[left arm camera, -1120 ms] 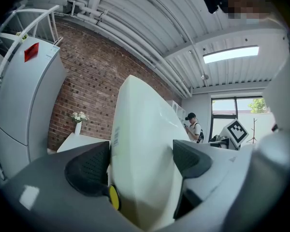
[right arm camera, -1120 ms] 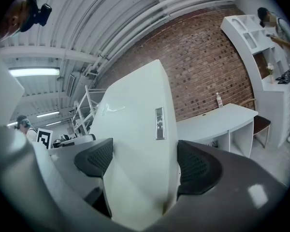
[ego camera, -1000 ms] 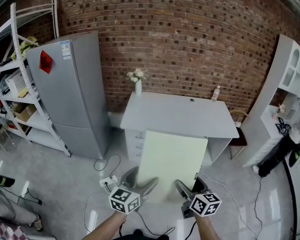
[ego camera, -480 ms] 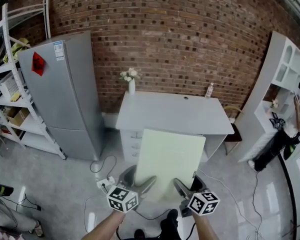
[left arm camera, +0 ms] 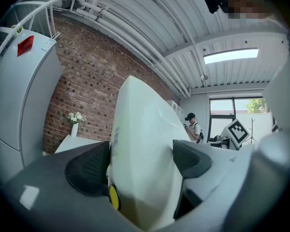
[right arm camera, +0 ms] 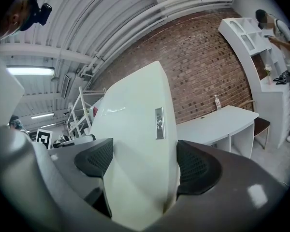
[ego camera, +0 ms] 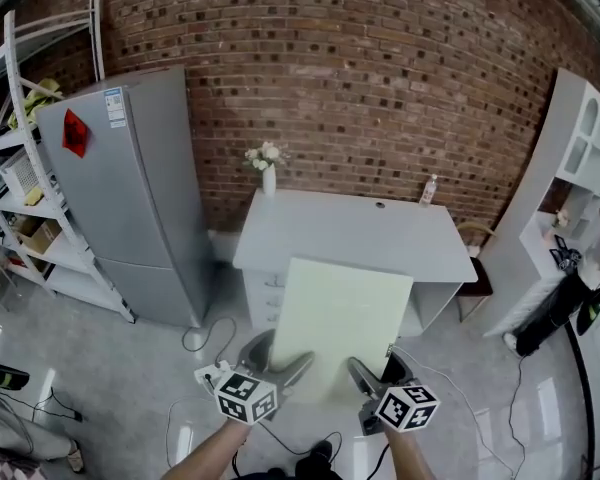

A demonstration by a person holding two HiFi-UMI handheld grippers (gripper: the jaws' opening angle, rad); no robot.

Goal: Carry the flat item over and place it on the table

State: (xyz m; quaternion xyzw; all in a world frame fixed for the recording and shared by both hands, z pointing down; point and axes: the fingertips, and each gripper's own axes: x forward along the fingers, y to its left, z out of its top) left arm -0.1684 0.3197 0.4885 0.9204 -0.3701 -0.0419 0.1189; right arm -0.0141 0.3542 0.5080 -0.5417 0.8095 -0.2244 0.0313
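White metal shelving rack (ego camera: 28, 148) fills the left edge of the head view, its shelves holding cardboard boxes and loose clutter too small to make out. Just right of it stands a tall grey two-door refrigerator (ego camera: 130, 208) with a red diamond sticker (ego camera: 73, 131) on its upper door. Below it, on the glossy grey floor, a white power strip (ego camera: 211, 374) lies among dark cables.

A red brick wall (ego camera: 360, 68) spans the background. Against it at centre sits the white rectangular table (ego camera: 360, 233); a slim white vase holding white flowers (ego camera: 268, 171) stands at its back left corner and a small clear bottle (ego camera: 429, 190) at its back right.

The pale green flat rectangular board (ego camera: 342, 313) is held in the air in front of the table, covering the table's front edge and drawers. The left gripper (ego camera: 278, 360) is clamped on the board's near left edge and the right gripper (ego camera: 378, 373) on its near right edge; in each gripper view the dark pads press both faces of the board.

Right of the table is a brown chair (ego camera: 477, 270), then a white cabinet with arched niches (ego camera: 578, 158) and a person in dark clothes (ego camera: 570, 298) at the frame's right edge.
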